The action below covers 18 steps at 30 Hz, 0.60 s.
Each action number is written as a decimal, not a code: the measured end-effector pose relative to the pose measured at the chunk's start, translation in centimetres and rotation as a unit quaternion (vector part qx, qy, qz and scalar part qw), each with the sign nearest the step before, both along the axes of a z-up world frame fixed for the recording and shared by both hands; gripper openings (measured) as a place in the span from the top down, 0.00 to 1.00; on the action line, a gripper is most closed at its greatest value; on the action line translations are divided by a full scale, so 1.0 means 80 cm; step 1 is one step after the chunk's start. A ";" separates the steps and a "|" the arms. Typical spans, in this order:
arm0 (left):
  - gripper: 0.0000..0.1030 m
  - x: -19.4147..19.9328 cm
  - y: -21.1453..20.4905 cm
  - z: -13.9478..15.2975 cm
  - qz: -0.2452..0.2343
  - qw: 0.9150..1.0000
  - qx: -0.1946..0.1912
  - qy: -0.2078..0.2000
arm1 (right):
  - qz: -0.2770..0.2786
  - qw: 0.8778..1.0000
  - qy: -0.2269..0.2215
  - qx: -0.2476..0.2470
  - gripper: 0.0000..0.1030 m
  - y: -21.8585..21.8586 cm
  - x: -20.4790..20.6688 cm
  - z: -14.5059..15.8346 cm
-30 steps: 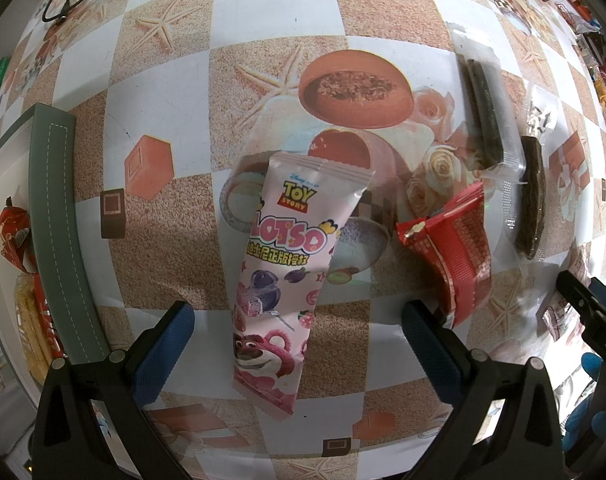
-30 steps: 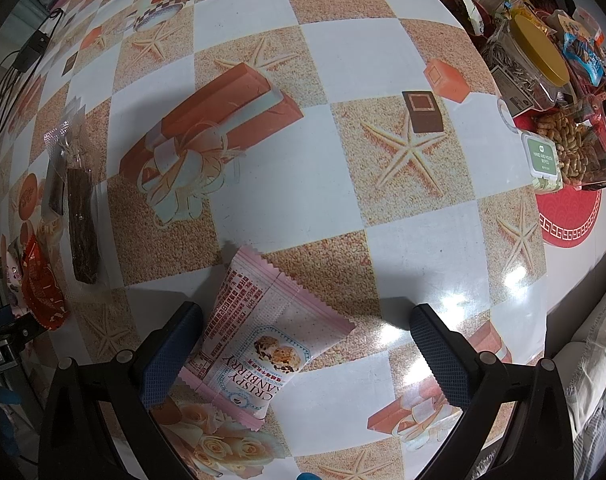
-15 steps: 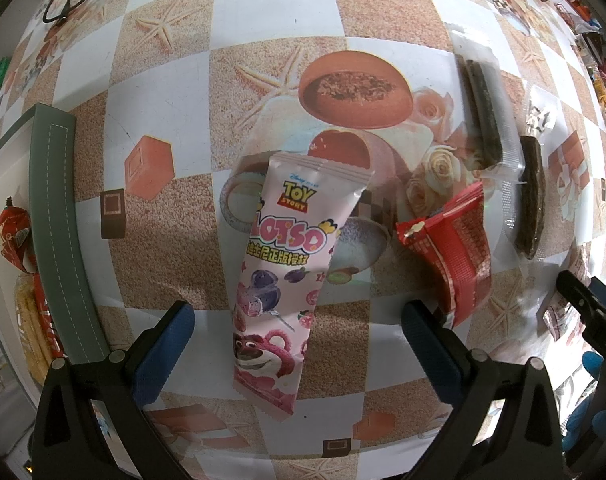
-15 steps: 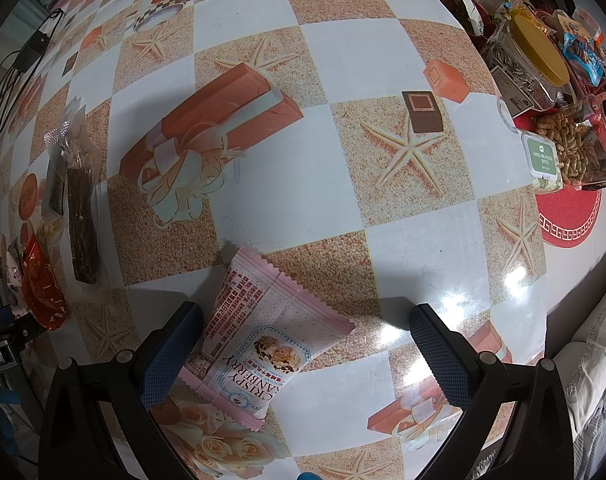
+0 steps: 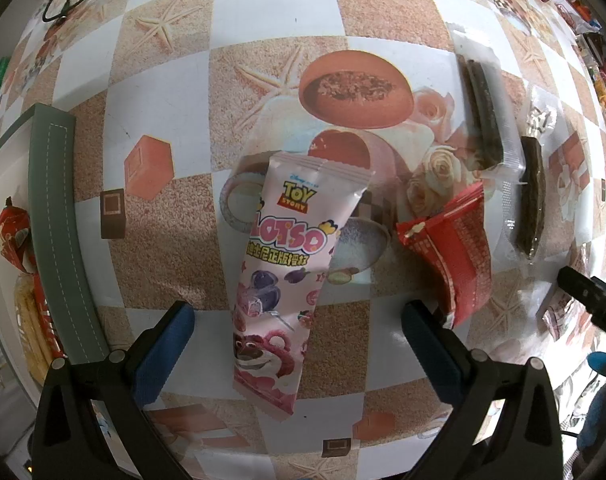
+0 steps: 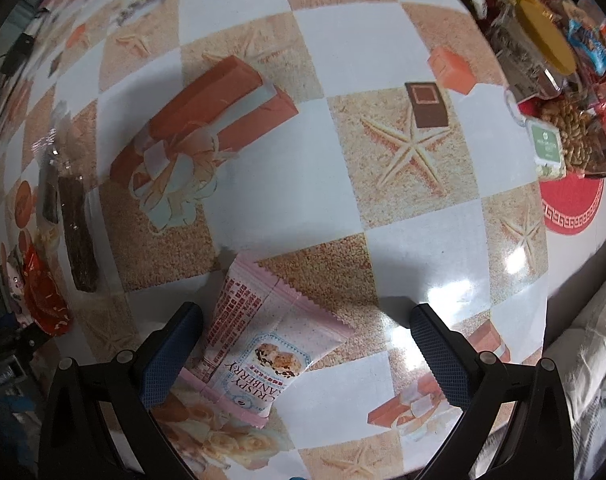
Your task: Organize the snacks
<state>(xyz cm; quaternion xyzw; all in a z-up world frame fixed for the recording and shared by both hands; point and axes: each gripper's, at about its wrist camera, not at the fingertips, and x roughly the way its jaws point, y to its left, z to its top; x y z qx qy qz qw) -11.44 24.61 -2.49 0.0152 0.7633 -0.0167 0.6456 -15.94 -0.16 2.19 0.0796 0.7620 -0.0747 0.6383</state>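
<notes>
- In the left wrist view, we held the left hand-held gripper (image 5: 297, 330) spread wide above the surface (image 5: 279, 16), its jaws empty.
- The pink Lotso packet (image 5: 287, 276) lay flat between the two blue pads (image 5: 165, 346), touching neither.
- A red packet (image 5: 459, 256) lay just right of it, its lower end near the right pad.
- Two dark bars in clear wrap (image 5: 503, 140) lay further right.
- A tray with a grey-green rim (image 5: 59, 232) sat at the left edge, with snacks inside.
- In the right wrist view, we held the right hand-held gripper (image 6: 305, 340) spread wide too, gripping nothing.
- The pink cranberry crisp packet (image 6: 263, 344) lay flat between its fingers, closer to the left one.
- Jars and bagged snacks (image 6: 551, 60) crowded the far right corner.
</notes>
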 end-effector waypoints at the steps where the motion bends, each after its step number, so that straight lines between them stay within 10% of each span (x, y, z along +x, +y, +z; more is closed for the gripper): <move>1: 0.00 0.000 0.000 0.000 0.000 1.000 0.000 -0.001 | -0.005 1.000 0.013 0.003 0.00 -0.003 0.007 -0.003; 12: 0.09 0.015 -0.015 0.009 -0.042 0.999 0.001 -0.004 | -0.030 0.999 0.036 0.023 0.00 0.000 0.037 -0.008; 18: 0.27 0.025 -0.032 0.023 -0.070 0.997 -0.006 -0.021 | 0.015 1.000 0.015 0.004 0.35 0.019 0.065 0.005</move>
